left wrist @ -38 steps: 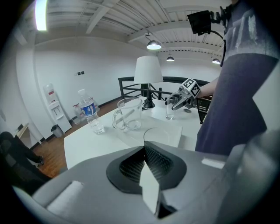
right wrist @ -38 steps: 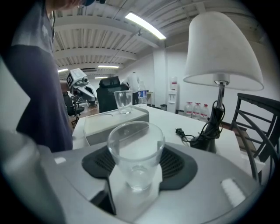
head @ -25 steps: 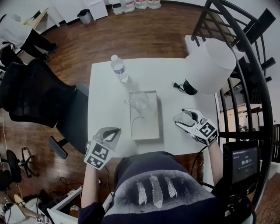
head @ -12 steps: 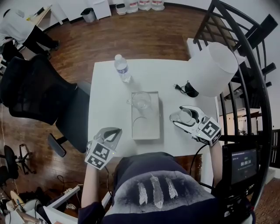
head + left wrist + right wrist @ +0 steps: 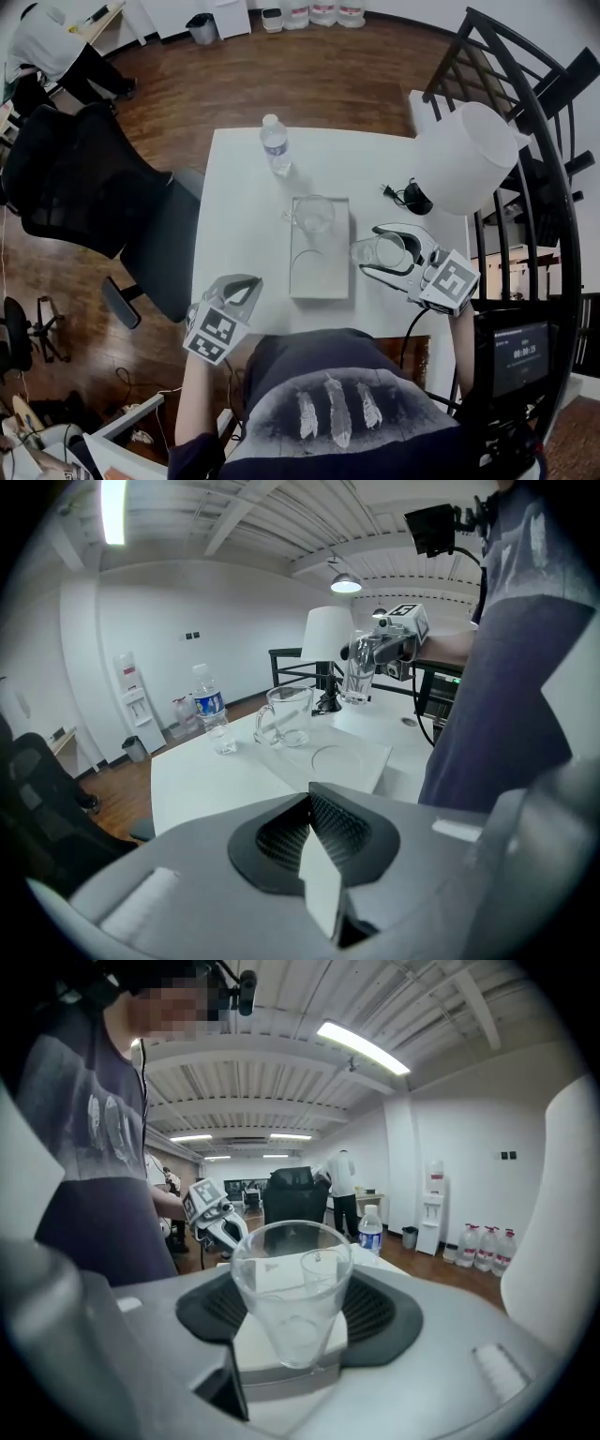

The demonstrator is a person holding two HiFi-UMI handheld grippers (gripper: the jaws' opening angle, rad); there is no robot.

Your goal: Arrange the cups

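Observation:
A clear glass tumbler (image 5: 373, 251) is held upright between the pads of my right gripper (image 5: 382, 253), which is shut on it above the table, just right of the white tray (image 5: 323, 272). In the right gripper view the tumbler (image 5: 291, 1283) fills the gap between the jaws. A glass mug (image 5: 313, 214) with a handle stands on the tray's far end, and a round mark shows on the tray nearer me. My left gripper (image 5: 241, 292) hovers at the table's near left corner, shut with nothing in it (image 5: 317, 855).
A water bottle (image 5: 276, 145) stands at the far left of the white table (image 5: 244, 206). A white lamp (image 5: 465, 159) with its cable stands at the far right. A black office chair (image 5: 84, 192) is to the left and a black railing (image 5: 544, 141) to the right.
My right gripper has risen with the tumbler and come a little leftward toward the tray. The left gripper has stayed in place, shut.

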